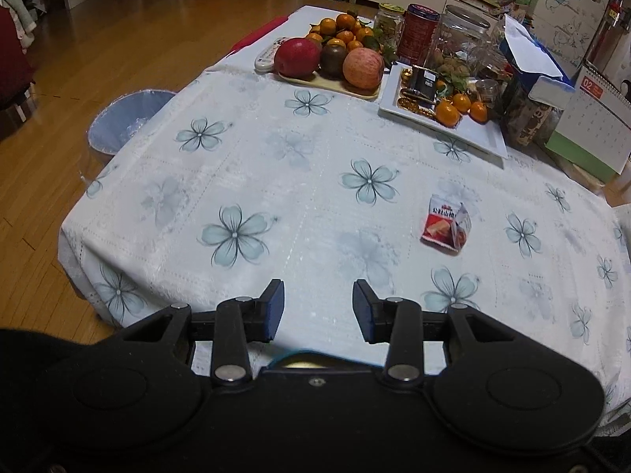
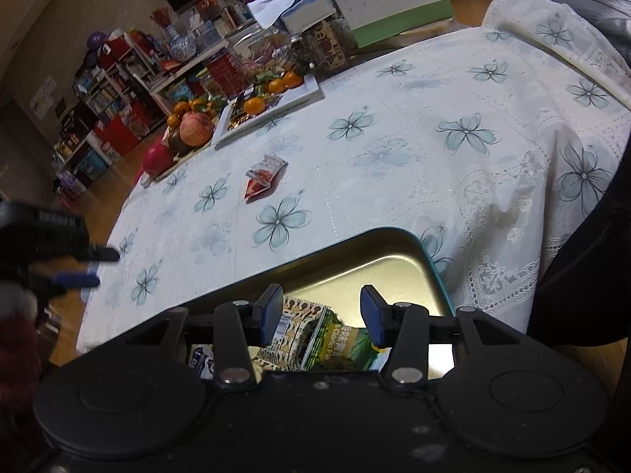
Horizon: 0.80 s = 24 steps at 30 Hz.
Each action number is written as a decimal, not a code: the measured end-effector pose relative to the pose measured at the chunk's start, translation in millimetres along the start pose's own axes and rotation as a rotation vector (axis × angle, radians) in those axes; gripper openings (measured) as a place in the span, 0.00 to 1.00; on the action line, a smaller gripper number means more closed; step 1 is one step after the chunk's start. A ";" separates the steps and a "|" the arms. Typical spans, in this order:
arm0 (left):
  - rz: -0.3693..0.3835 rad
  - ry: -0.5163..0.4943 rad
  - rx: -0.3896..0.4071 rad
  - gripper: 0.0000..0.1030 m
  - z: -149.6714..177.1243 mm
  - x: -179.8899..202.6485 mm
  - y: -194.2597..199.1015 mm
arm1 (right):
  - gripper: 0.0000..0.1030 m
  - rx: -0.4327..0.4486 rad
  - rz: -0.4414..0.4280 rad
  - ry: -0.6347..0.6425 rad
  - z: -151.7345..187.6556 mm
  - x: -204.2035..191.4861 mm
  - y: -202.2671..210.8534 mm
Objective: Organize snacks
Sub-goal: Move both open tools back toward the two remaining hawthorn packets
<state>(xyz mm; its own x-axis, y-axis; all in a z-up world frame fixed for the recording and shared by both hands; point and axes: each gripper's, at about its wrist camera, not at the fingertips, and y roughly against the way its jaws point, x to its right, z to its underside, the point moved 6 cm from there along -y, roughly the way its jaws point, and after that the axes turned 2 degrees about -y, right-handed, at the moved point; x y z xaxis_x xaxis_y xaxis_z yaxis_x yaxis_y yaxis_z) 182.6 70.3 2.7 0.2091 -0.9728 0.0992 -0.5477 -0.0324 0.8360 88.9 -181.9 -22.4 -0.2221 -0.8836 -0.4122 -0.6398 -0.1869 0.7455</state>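
Packet [image 2: 347, 345] lettering — "Garlic Fla", partly hidden

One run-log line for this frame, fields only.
left gripper: open, empty | right gripper: open, over tin | tin: holds packets | red snack packet: loose on tablecloth

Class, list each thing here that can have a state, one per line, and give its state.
left gripper: open, holding nothing
right gripper: open, holding nothing, above the tin
tin: lid off, snack packets inside
red snack packet: loose on the tablecloth, outside the tin
white tray: loaded with tangerines and sweets
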 end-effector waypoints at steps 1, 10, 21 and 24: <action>-0.001 -0.014 -0.002 0.48 -6.4 1.6 -3.8 | 0.45 -0.006 0.002 0.012 0.2 -2.4 -1.6; 0.010 -0.101 0.050 0.48 -61.0 30.0 -37.1 | 0.45 -0.013 0.020 0.182 -4.6 -27.2 -18.3; 0.031 -0.092 0.018 0.45 -79.5 29.5 -75.3 | 0.48 -0.052 0.027 0.244 -82.8 -60.3 -76.6; 0.027 -0.061 0.013 0.45 -86.4 23.8 -74.1 | 0.43 -0.071 0.042 0.251 -108.0 -71.8 -106.5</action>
<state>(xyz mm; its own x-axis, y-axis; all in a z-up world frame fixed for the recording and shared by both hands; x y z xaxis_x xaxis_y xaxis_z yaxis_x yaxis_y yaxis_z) 298.1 69.3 -10.2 0.1445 -0.9855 0.0885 -0.5633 -0.0084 0.8262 252.5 -144.9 -15.6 -0.0520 -0.9684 -0.2439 -0.5786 -0.1698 0.7977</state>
